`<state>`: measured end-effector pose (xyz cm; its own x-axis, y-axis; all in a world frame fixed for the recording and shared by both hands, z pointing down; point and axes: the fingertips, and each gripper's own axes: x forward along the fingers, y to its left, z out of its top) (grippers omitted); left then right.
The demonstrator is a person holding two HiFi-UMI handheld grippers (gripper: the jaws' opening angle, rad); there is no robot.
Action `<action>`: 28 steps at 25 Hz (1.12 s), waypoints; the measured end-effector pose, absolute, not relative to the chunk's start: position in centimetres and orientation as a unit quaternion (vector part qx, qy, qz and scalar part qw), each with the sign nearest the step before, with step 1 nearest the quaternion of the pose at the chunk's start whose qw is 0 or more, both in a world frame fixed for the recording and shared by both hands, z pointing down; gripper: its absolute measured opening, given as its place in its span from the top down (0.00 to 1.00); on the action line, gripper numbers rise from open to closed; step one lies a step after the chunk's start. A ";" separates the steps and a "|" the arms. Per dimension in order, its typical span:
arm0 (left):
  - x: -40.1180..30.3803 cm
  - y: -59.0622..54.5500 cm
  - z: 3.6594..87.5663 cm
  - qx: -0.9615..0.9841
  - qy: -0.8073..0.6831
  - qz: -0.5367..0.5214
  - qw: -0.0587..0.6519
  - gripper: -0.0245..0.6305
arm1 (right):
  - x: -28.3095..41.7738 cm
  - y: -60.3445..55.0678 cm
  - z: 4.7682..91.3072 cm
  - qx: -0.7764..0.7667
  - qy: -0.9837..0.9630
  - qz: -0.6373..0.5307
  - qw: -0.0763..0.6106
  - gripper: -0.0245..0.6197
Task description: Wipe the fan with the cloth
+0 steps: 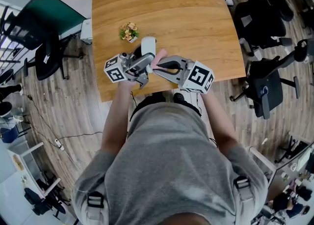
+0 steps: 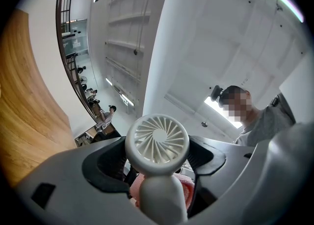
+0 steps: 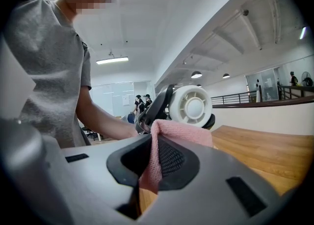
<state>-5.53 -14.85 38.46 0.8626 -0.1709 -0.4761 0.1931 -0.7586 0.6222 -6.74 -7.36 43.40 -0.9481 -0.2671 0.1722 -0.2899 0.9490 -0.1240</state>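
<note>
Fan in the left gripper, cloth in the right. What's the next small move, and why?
Probably raise the right gripper slightly so the cloth slides up onto the back of the fan head, then rub. The left gripper holds the fan off the table, and the cloth sits just below the head, behind the handle. Whether the cloth touches the fan is unclear.

In the left gripper view the fan [image 2: 157, 140] loses its handle past the edge at 6 o'clock; that handle covers most of the cloth [image 2: 187, 187]; in the head view the ornament [image 1: 129, 32] at the fan's 10 o'clock is too small to identify; the table [image 1: 162, 8] runs off at 12 o'clock.
</note>
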 end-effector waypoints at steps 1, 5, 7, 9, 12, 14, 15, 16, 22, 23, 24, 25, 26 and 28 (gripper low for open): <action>-5.6 -14.9 38.5 0.901 0.005 -0.262 0.347 0.40 | -6.9 -7.2 43.6 0.139 -0.984 0.074 0.077 0.91; -5.7 -15.4 38.5 0.902 -0.008 -0.264 0.341 0.40 | -7.9 -6.3 44.0 0.125 -0.986 0.077 0.082 0.91; -5.4 -15.5 38.7 0.907 -0.011 -0.257 0.335 0.40 | -8.4 -6.1 43.8 0.124 -0.986 0.076 0.081 0.91; -5.0 -15.3 39.0 0.912 -0.009 -0.242 0.331 0.40 | -8.8 -6.3 43.5 0.125 -0.987 0.072 0.075 0.91; -5.0 -15.2 39.3 0.913 -0.007 -0.235 0.333 0.40 | -9.2 -6.8 43.1 0.132 -0.986 0.072 0.070 0.91; -5.3 -15.2 39.5 0.912 -0.004 -0.235 0.335 0.40 | -9.1 -7.1 42.9 0.137 -0.986 0.073 0.064 0.91; -5.3 -15.2 39.6 0.913 -0.003 -0.233 0.336 0.40 | -8.8 -7.4 42.9 0.141 -0.985 0.074 0.060 0.91; -5.4 -15.2 39.7 0.913 -0.002 -0.231 0.336 0.40 | -8.4 -7.8 42.9 0.146 -0.985 0.074 0.059 0.91; -6.4 -15.6 40.5 0.913 -0.011 -0.223 0.341 0.40 | -4.5 -10.2 44.1 0.207 -0.972 0.078 0.073 0.91; -6.6 -15.7 40.7 0.914 -0.015 -0.219 0.341 0.40 | -3.8 -10.6 44.1 0.219 -0.970 0.079 0.069 0.91; -6.7 -15.8 41.0 0.916 -0.019 -0.214 0.340 0.40 | -3.1 -10.9 44.2 0.231 -0.967 0.080 0.066 0.91; -6.8 -15.8 41.3 0.917 -0.023 -0.208 0.339 0.40 | -2.5 -11.2 44.3 0.243 -0.965 0.081 0.065 0.91; -6.8 -15.8 41.5 0.919 -0.027 -0.203 0.338 0.40 | -1.9 -11.4 44.5 0.254 -0.962 0.081 0.065 0.91; -7.0 -15.9 42.0 0.920 -0.038 -0.194 0.339 0.40 | -1.0 -11.6 45.1 0.271 -0.956 0.082 0.070 0.91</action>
